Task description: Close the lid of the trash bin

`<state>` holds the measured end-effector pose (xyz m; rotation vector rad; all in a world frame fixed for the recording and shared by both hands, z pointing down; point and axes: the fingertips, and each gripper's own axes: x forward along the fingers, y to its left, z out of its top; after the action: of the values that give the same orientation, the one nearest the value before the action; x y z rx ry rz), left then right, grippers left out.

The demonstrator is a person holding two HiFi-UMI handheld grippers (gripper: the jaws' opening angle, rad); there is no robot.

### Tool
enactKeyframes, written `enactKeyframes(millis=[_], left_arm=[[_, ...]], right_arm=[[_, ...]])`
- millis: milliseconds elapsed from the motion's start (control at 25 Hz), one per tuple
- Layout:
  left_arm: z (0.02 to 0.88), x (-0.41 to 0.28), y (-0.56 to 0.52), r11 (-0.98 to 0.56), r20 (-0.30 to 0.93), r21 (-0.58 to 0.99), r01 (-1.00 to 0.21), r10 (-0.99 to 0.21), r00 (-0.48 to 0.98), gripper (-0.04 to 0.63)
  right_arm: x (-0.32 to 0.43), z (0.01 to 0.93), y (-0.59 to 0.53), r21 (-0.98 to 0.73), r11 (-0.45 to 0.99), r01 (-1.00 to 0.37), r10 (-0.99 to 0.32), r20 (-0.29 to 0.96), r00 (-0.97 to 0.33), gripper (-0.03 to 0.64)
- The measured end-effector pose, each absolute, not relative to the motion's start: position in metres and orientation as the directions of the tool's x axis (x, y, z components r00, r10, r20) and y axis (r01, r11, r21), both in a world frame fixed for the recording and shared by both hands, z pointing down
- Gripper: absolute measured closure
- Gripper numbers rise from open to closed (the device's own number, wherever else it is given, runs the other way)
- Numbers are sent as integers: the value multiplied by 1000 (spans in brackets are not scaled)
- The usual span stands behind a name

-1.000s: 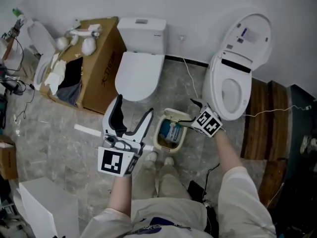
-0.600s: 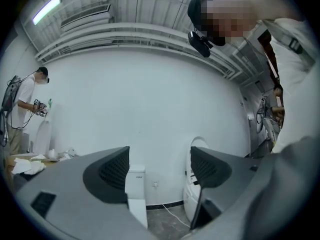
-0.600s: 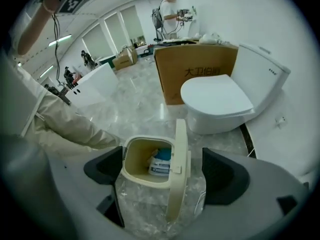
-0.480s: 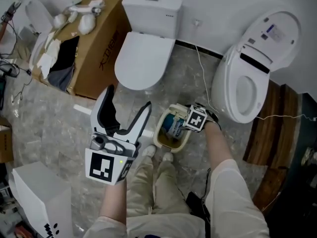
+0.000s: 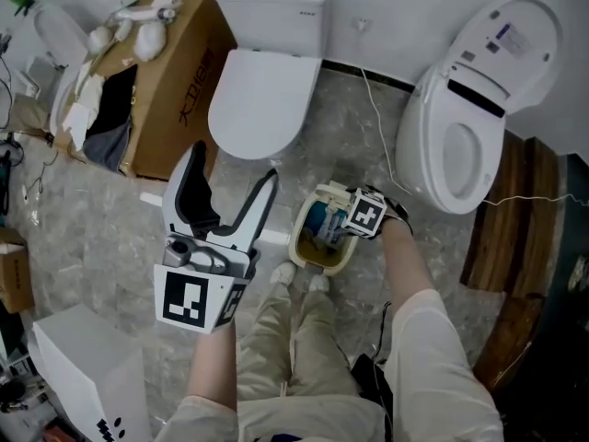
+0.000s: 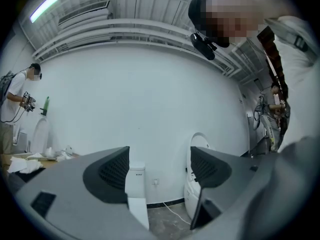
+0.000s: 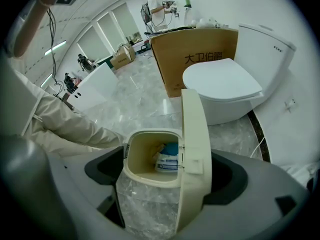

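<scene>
Trash bin (image 5: pixel 297 239): cream, small, standing on the grey marble floor (image 5: pixel 101 219) just ahead of the person's shoes (image 5: pixel 296 276), between two toilets and nearer the floor's wall edge than its open side. Lid (image 7: pixel 193 144): raised, upright on its hinge, mouth uncovered. Contents: a blue-and-white packet (image 7: pixel 167 159).

Right claw (image 7: pixel 165 173): jaws wide apart, straddling the bin, one jaw to each side, the upright lid close against the right-hand jaw; contact cannot be told. Nothing gripped.

Left claw (image 5: pixel 230 168): held up clear of the floor, left of the bin and well apart from it; jaws wide apart, nothing between them, pointed at the white wall in the left gripper view.

Closed white toilet (image 5: pixel 259 99): against the wall, beyond the bin.
Open-lidded toilet (image 5: pixel 460 145): to the right of the bin.
Cardboard box (image 5: pixel 175 86): beside the closed toilet, at the left, cloths and white items on top.
White cable (image 5: pixel 372 127): trailing across the floor between the toilets.
</scene>
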<state>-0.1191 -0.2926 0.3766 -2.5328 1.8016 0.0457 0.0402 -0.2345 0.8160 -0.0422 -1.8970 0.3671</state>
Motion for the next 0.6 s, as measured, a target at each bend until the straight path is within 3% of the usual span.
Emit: enactKeyframes(millis=[600], left_arm=[[385, -109, -276, -369, -23, -2, -930, -929, 369, 235]], right_arm=[[21, 819, -152, -301, 947, -110, 230, 877, -422, 130]])
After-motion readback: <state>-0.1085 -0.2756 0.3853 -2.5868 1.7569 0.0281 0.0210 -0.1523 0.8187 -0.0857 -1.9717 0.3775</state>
